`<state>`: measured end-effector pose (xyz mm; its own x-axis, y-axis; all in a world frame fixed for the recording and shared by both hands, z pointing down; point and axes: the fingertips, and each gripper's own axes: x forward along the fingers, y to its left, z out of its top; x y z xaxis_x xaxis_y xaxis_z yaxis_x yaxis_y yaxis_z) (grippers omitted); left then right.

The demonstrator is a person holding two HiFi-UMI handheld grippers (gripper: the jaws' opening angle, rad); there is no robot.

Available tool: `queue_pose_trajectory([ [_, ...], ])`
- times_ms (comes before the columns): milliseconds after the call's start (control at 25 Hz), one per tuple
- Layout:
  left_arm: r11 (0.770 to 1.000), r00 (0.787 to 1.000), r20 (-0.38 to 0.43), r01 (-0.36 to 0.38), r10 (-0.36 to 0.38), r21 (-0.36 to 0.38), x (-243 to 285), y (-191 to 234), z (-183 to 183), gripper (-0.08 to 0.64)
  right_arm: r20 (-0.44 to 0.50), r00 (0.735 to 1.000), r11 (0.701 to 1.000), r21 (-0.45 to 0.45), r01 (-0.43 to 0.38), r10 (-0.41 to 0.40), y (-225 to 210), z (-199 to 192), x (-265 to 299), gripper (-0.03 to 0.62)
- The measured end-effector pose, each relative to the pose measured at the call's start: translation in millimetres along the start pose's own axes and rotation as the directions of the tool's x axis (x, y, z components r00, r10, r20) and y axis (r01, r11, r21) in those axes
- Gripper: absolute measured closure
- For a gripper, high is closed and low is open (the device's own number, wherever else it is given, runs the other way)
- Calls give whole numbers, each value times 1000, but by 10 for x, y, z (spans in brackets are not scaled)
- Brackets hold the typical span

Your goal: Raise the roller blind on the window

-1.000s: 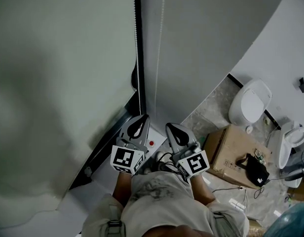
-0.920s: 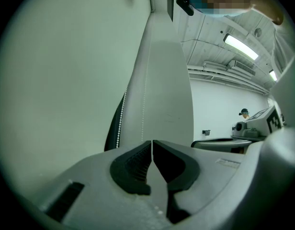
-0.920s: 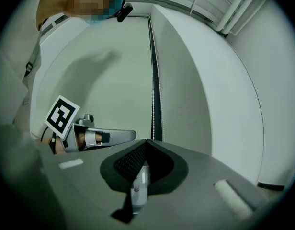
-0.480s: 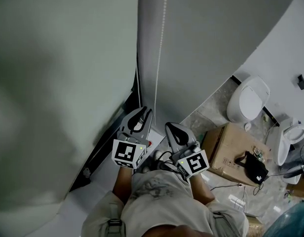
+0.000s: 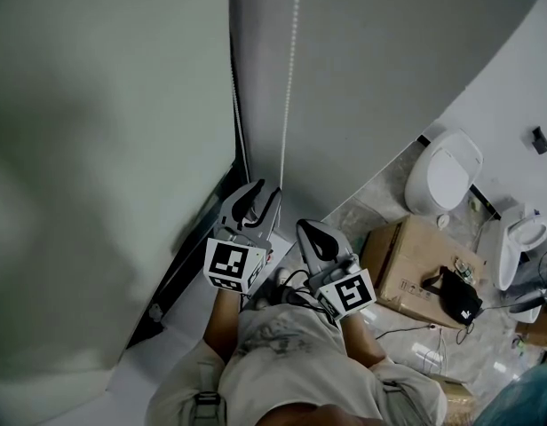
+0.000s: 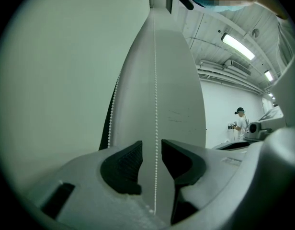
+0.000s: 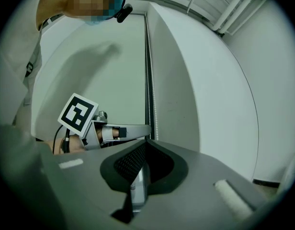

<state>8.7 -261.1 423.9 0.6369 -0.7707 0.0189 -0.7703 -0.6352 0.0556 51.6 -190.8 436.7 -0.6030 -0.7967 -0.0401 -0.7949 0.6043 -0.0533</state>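
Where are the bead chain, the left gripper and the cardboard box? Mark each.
bead chain point(image 6: 154, 95), left gripper view, the strand above the jaws.
left gripper point(image 5: 266, 188), head view, midway between its fingertips.
cardboard box point(image 5: 405, 257), head view, its top face.

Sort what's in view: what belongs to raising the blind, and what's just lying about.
For the job:
roller blind
bead chain, running between the open jaws of the left gripper
right gripper, shut

Lying about:
cardboard box
black bag on it
white toilet
second toilet
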Motion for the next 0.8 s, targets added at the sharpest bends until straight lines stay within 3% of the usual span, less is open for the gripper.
queue_pose_trajectory([
  [440, 1000, 1000, -7, 9, -9, -20, 224, 64, -54, 425, -45, 998, 999, -1, 35, -35, -93, -73, -75, 581],
  [800, 999, 999, -13, -39, 38, -29, 282, 180, -119, 549, -62, 996, 998, -10, 66, -66, -181, -68, -137, 581],
])
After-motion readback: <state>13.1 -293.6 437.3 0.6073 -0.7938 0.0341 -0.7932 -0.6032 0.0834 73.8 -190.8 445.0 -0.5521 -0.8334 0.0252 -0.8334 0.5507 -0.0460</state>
